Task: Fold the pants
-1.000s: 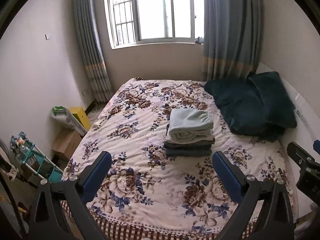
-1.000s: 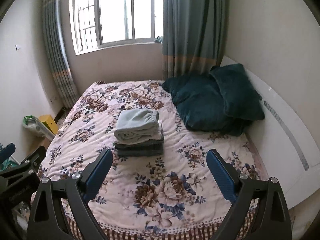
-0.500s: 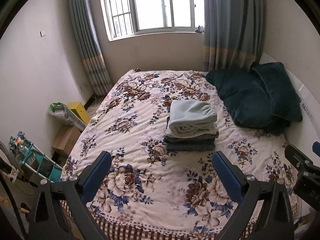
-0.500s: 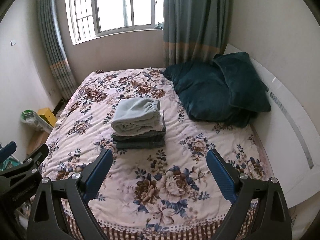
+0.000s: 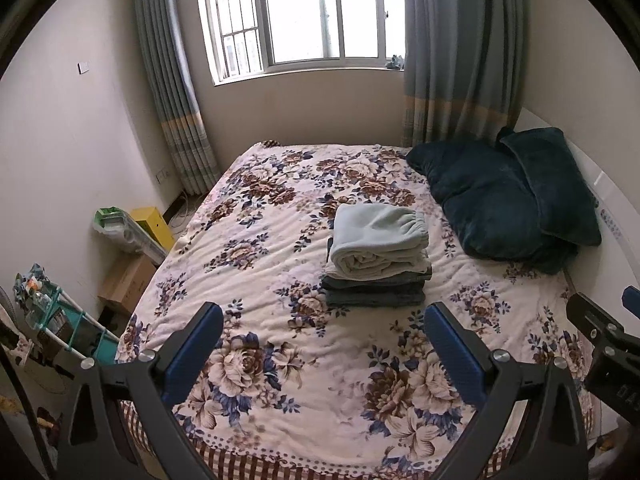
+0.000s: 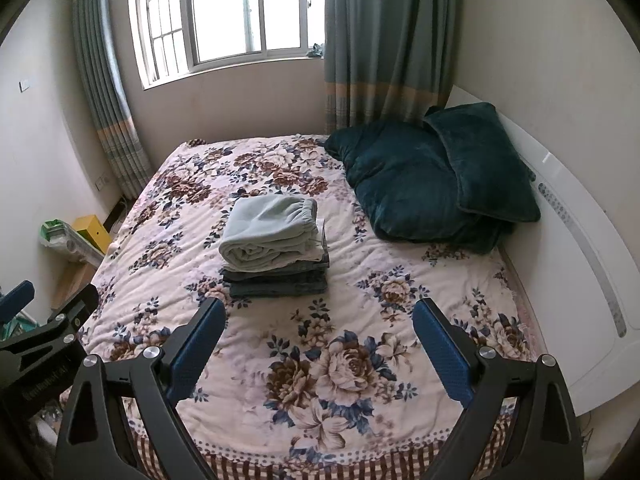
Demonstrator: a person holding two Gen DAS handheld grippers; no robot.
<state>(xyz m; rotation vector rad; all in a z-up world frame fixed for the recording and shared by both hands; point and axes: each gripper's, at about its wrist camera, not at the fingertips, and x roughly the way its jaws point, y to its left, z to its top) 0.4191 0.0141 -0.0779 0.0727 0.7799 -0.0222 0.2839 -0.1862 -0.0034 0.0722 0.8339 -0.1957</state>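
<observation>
Folded pale mint pants (image 5: 378,240) (image 6: 272,232) lie on top of a stack of folded dark grey-blue garments (image 5: 374,296) (image 6: 278,284) in the middle of the flowered bed (image 5: 260,280) (image 6: 400,280). My left gripper (image 5: 324,344) hovers over the near end of the bed, short of the stack, open and holding nothing. My right gripper (image 6: 320,336) hangs beside it at about the same distance, also open and holding nothing. The right gripper's body shows at the right edge of the left wrist view, and the left gripper's body at the left edge of the right wrist view.
Two dark teal pillows (image 5: 516,200) (image 6: 432,176) lean against the white headboard (image 6: 580,240) on the right. A window (image 5: 304,16) with curtains is behind the bed. On the floor at left stand a cardboard box (image 5: 128,280), a yellow box (image 5: 154,222) and a teal rack (image 5: 60,328).
Both cameras have tipped downward and drawn a little closer, so the bed and stack sit lower in view. Both grippers stayed open. The stack has not moved.
</observation>
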